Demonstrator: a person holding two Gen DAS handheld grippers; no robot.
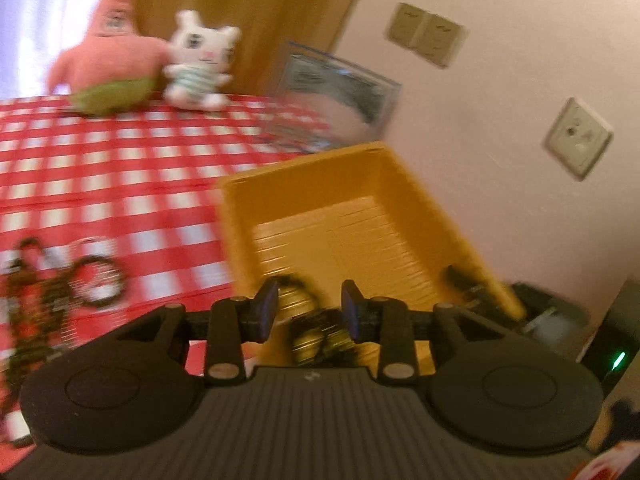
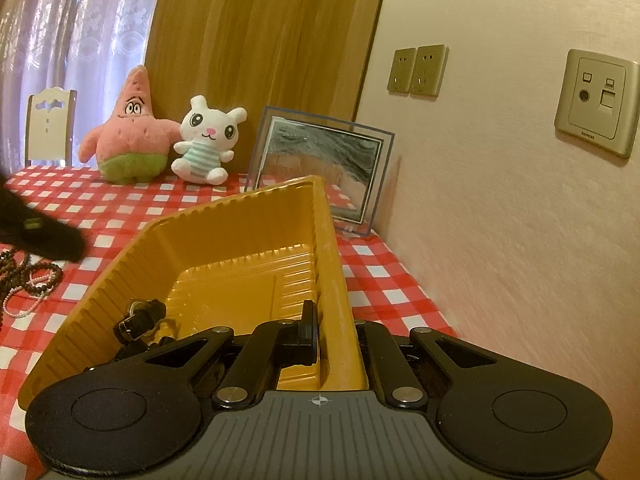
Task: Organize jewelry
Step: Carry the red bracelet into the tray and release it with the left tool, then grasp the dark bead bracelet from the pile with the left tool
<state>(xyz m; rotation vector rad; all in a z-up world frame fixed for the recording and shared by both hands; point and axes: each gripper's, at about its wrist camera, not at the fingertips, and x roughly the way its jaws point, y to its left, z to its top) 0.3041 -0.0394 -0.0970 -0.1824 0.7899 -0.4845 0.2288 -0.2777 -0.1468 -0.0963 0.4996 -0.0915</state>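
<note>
The right claw (image 2: 334,332) is clenched on the tray's (image 2: 120,280) side wall, one finger either side — likely steadying it. The left claw (image 1: 308,308) hangs released above gold jewelry (image 1: 316,332) already in the tray; more beads (image 2: 32,280) lie left of it.

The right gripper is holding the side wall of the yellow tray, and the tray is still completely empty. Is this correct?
Not quite. The right gripper does clamp the side wall of the yellow tray, but the tray is not empty: the right wrist view shows a black watch lying in its near corner. The left wrist view, though blurred, also shows gold-coloured pieces inside.
</note>
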